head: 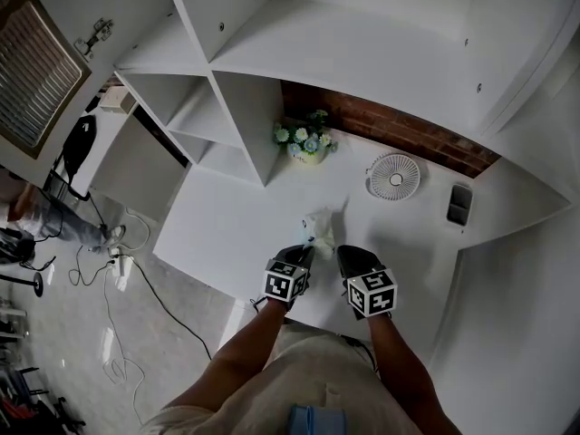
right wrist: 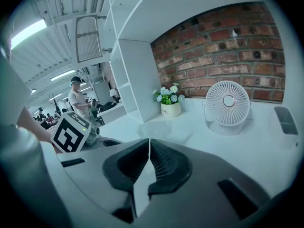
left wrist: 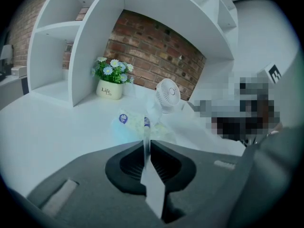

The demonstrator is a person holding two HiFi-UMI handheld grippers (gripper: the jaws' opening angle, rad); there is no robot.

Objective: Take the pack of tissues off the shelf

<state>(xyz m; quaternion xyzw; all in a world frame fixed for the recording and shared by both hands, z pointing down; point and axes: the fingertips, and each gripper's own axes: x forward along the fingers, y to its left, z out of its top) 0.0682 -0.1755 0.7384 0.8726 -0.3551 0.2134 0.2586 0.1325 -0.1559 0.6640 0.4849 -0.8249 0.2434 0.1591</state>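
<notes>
Left gripper (left wrist: 146, 145) pinches the wrapper edge of the pack (left wrist: 133, 125), which sits just beyond its closed jaws, low over the desk (head: 217, 225), nearer than the flowers (head: 306, 141) and fan (head: 395, 176). Right gripper (right wrist: 149, 144), just right of it, is closed and empty.

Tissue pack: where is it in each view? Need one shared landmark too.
Head view: tissue pack at centre, lower left of the fan.
Left gripper view: centre, just above the jaws.
Right gripper view: centre, just above the jaws.
Shared landmark: white desk fan.
</notes>
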